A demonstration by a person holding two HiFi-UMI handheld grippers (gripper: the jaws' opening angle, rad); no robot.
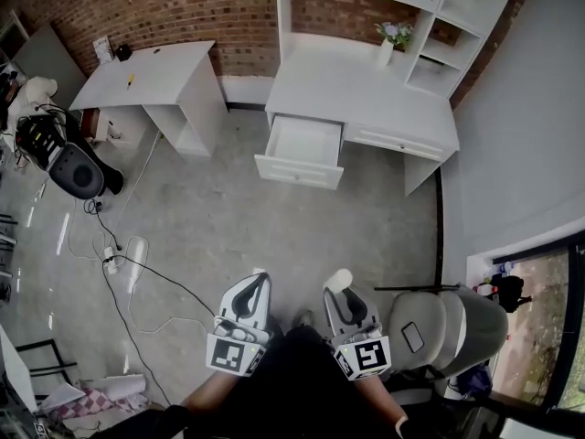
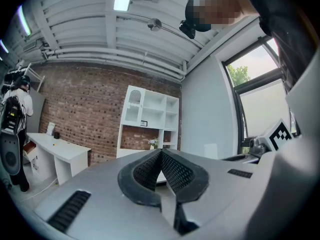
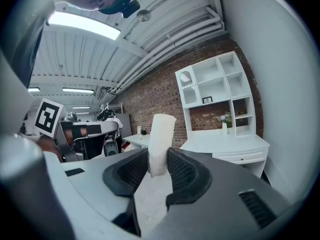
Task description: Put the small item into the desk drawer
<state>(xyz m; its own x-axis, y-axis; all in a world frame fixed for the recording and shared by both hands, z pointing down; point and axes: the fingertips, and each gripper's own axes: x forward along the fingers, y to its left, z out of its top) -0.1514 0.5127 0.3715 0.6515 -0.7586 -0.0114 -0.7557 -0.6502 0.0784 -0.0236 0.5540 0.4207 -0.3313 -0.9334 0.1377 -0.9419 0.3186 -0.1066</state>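
My right claw is squeezing the small white item, which sticks up from between its jaws. My left claw is closed tight with nothing in it. So the picking up part is done. The drawer is open, but it is far ahead of both claws, across the floor, under the white tabletop. I think what is left is to carry the item over, lower it into the drawer and let go.
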